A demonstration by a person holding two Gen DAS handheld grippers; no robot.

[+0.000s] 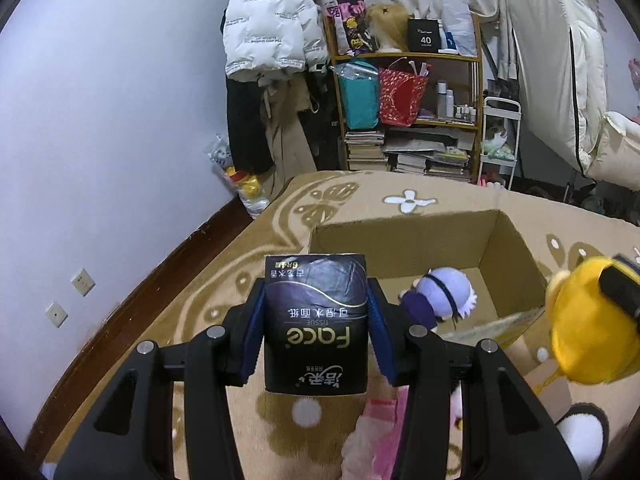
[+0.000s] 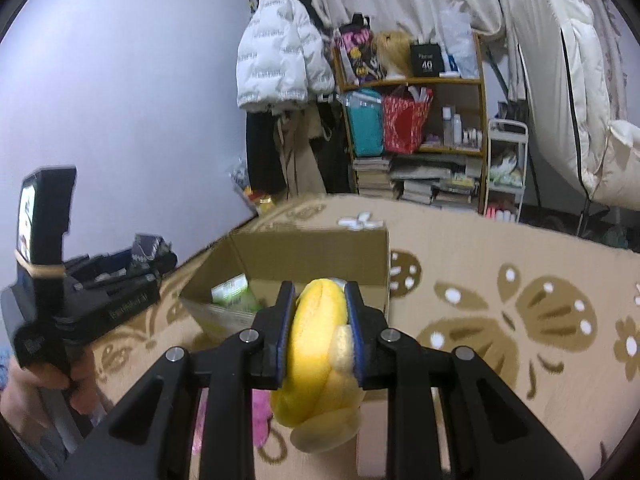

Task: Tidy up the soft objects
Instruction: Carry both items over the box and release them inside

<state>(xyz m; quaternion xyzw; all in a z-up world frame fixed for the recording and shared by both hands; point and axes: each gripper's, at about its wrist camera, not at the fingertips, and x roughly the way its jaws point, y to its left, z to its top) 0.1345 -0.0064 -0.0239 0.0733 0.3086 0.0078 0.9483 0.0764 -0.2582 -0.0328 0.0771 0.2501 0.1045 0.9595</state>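
With the left gripper [image 1: 316, 320] pinching a dark tissue pack [image 1: 316, 320] and the right gripper [image 2: 320, 332] squeezing a yellow plush [image 2: 320, 344], both loads hang near the cardboard box [image 1: 516, 240], likely next carried over its opening and released.

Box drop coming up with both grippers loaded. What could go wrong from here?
1. The left gripper holds the tissue pack by its soft sides only; it could slide out before reaching the box.
2. The right gripper squeezes the yellow plush, most of which hangs below the pads; it may catch the box rim.
3. A purple doll already lies in the box, so a drop could land on it.
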